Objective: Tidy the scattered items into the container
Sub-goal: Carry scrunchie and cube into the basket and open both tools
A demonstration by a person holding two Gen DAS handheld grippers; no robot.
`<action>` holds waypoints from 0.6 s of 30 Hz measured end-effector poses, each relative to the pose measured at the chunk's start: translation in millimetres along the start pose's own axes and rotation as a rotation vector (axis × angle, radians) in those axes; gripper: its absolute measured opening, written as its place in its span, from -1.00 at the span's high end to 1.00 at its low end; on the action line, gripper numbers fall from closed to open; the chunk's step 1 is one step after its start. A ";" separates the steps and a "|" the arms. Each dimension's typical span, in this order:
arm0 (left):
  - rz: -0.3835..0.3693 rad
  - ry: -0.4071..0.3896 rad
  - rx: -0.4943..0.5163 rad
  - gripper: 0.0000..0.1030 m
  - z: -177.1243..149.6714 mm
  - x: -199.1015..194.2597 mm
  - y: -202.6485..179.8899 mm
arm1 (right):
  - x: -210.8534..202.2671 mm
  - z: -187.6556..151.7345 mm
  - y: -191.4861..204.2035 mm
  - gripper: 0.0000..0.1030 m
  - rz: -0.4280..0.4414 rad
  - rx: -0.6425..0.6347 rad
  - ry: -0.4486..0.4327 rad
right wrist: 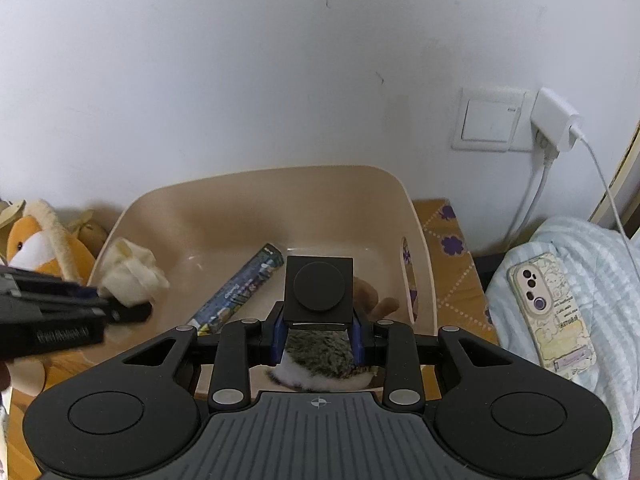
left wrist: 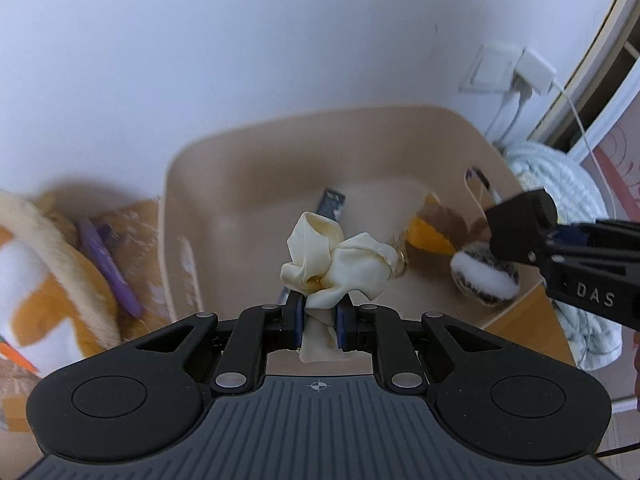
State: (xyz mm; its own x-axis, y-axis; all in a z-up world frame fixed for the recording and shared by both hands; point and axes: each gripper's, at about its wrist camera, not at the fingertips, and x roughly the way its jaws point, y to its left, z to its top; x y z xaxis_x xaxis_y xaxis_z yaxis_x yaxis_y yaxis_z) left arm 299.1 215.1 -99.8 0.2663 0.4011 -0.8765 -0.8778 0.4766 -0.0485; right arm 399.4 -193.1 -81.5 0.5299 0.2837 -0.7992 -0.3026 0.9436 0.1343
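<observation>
A beige plastic bin (left wrist: pixel 224 168) stands against the white wall; it also shows in the right wrist view (right wrist: pixel 260 200). My left gripper (left wrist: pixel 319 312) is shut on a cream scrunchie (left wrist: pixel 332 256) and holds it above the bin. My right gripper (right wrist: pixel 319 336) is shut on a furry brown-and-white plush toy (right wrist: pixel 320 360), held over the bin's right side; the toy also shows in the left wrist view (left wrist: pixel 484 276). A dark printed tube (right wrist: pixel 240 288) lies on the bin floor. A black block on the right gripper hides part of the plush.
An orange and white fox plush (right wrist: pixel 36 248) and a purple item (left wrist: pixel 112 260) lie left of the bin. A phone (right wrist: pixel 552 308) rests on a striped blanket (right wrist: pixel 592 264) at the right. A wall switch (right wrist: pixel 492 120) and a charger (right wrist: pixel 556 120) with cable sit behind.
</observation>
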 end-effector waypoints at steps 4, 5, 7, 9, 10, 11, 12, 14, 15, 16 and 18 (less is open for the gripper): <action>0.017 0.048 -0.034 0.70 -3.8 15.0 0.0 | 11.9 -0.8 3.0 0.44 0.000 -0.009 0.032; 0.015 0.059 -0.042 0.70 -5.0 18.2 1.0 | 14.9 -1.3 3.9 0.44 0.001 -0.011 0.042; 0.020 0.075 -0.051 0.68 -7.3 22.6 2.7 | 19.4 -2.2 5.4 0.44 0.001 -0.012 0.058; 0.033 0.087 -0.062 0.61 -8.3 25.8 4.1 | 23.0 -4.1 7.1 0.44 0.002 -0.013 0.073; 0.037 0.091 -0.070 0.52 -8.0 26.7 4.5 | 23.7 -5.1 8.0 0.44 0.001 -0.013 0.079; 0.036 0.094 -0.079 0.47 -6.9 27.8 4.1 | 24.2 -5.9 9.0 0.44 -0.001 -0.013 0.084; 0.032 0.096 -0.087 0.38 -6.4 28.5 4.4 | 24.5 -6.1 9.6 0.45 -0.002 -0.014 0.087; 0.023 0.101 -0.099 0.21 -6.2 28.7 5.8 | 23.7 -6.9 11.0 0.22 -0.007 -0.016 0.088; 0.019 0.104 -0.105 0.06 -5.6 29.1 5.7 | 22.8 -7.2 11.6 0.21 -0.010 -0.019 0.087; 0.015 0.105 -0.112 -0.04 -5.5 28.9 5.8 | 22.0 -7.5 12.1 0.19 -0.012 -0.022 0.086; 0.010 0.103 -0.121 -0.11 -6.2 27.0 6.1 | 22.4 -6.4 10.1 0.00 -0.017 -0.024 0.083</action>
State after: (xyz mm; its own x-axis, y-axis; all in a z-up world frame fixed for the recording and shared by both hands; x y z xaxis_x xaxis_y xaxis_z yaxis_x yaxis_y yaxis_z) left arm 298.4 224.0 -126.7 0.2208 0.3200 -0.9213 -0.9234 0.3728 -0.0919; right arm 403.2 -178.3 -101.8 0.4679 0.2520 -0.8471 -0.3141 0.9433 0.1071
